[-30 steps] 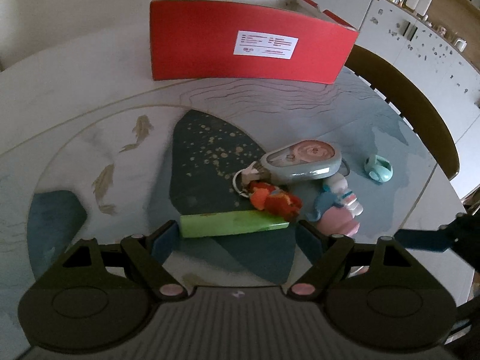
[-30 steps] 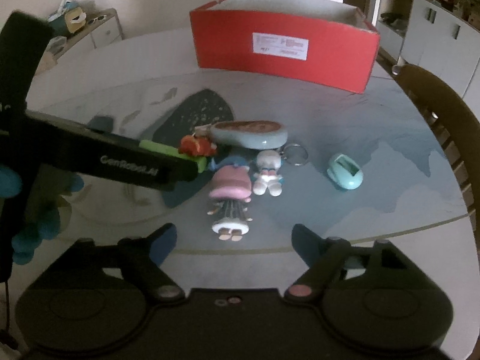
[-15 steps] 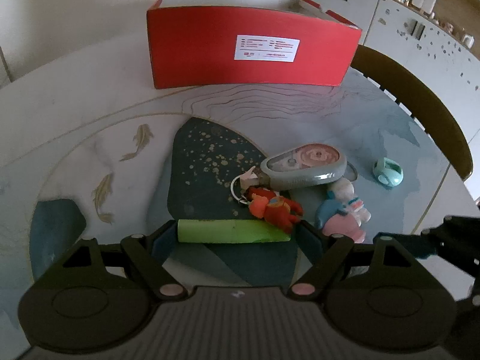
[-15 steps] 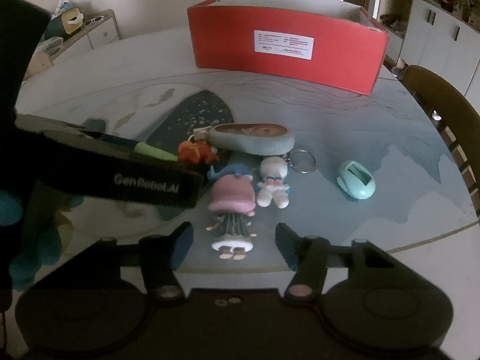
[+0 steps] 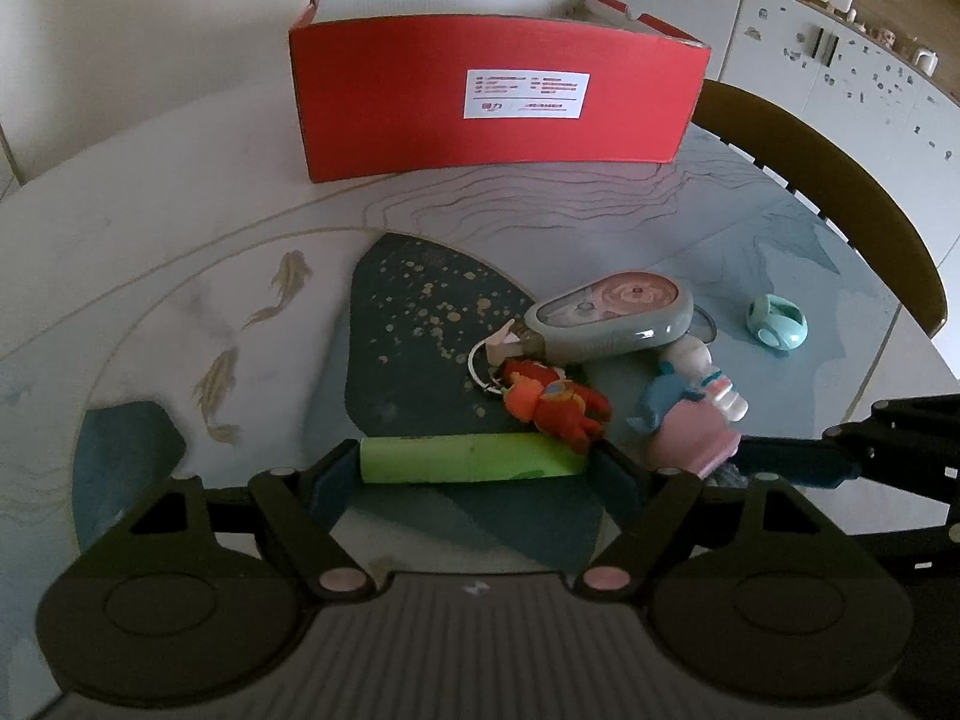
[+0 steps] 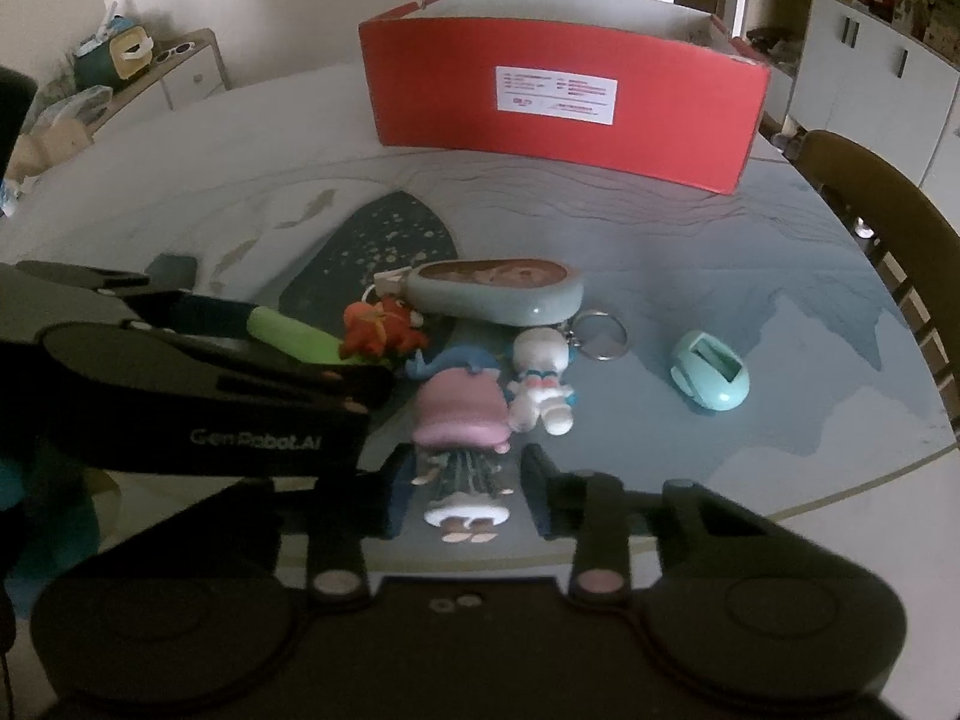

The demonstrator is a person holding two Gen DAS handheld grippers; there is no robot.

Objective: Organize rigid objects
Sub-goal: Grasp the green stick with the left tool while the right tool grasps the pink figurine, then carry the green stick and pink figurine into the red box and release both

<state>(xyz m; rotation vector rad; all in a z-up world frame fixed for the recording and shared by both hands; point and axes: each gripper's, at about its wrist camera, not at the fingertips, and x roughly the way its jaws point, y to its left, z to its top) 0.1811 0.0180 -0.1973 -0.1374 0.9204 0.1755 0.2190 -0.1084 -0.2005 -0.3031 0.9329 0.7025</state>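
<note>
Far left: left gripper (image 5: pixel 477 483) down over the green tube (image 5: pixel 468 459), straddling it lengthwise. Jaws wide, barely narrower than a second ago. Pads right at the tube's ends; can't tell from this angle whether touching yet. Calling it not gripped.

Just right of the tube: red figure keychain (image 5: pixel 555 405), leaning on the tube's right end. Likely to get dragged or pinched if the left jaws finish closing.

Behind that: grey-green correction tape dispenser (image 5: pixel 612 324), flat on the table (image 5: pixel 180 240), untouched.

Next right: pink-hat doll (image 6: pixel 462 420), lying on its back, feet toward the right wrist camera. Big change here: right gripper (image 6: pixel 468 486) gone from wide open to nearly clenched within the last second. Closing now, doll's skirt and legs between the jaws, pads apparently pressed against both sides. Doll not lifted.

Touching the doll's right side: white figure keychain (image 6: pixel 540 384), ring behind it. Could shift on the lift.

Further right, well apart: small teal gadget (image 6: pixel 711 375).

At the back: red box (image 5: pixel 492 102), open top, presumably the destination. Nothing seen inside from here.

Meaning for the task: first grasp about done on the right, left one pending, no item boxed yet. Early stage.
</note>
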